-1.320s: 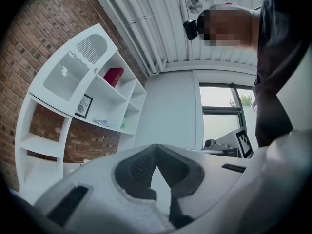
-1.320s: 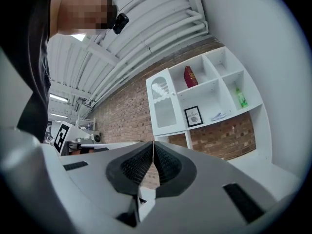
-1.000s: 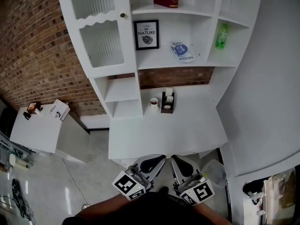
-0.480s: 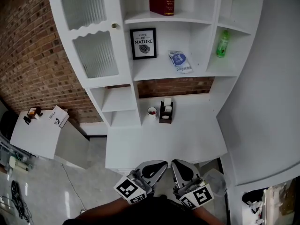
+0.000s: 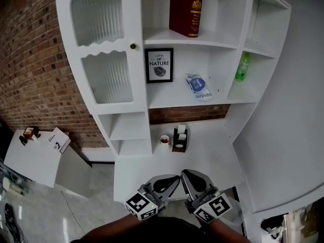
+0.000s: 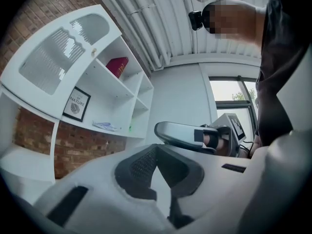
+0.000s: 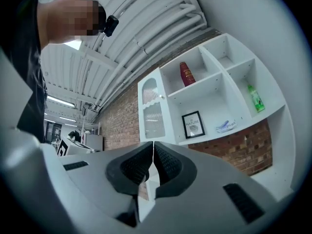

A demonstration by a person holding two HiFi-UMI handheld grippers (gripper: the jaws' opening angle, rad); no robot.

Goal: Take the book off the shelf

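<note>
Book (image 5: 186, 8) upright on shelf (image 5: 162, 36), long axis vert., spine out; L tool (image 5: 171, 179), R tool (image 5: 187, 176) pressed together.

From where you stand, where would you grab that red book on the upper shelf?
Probably low on the spine edge, coming straight in from the front. The red book stands upright and alone in its shelf bay, with free space on both sides, so the jaws could close across its thickness.
</note>
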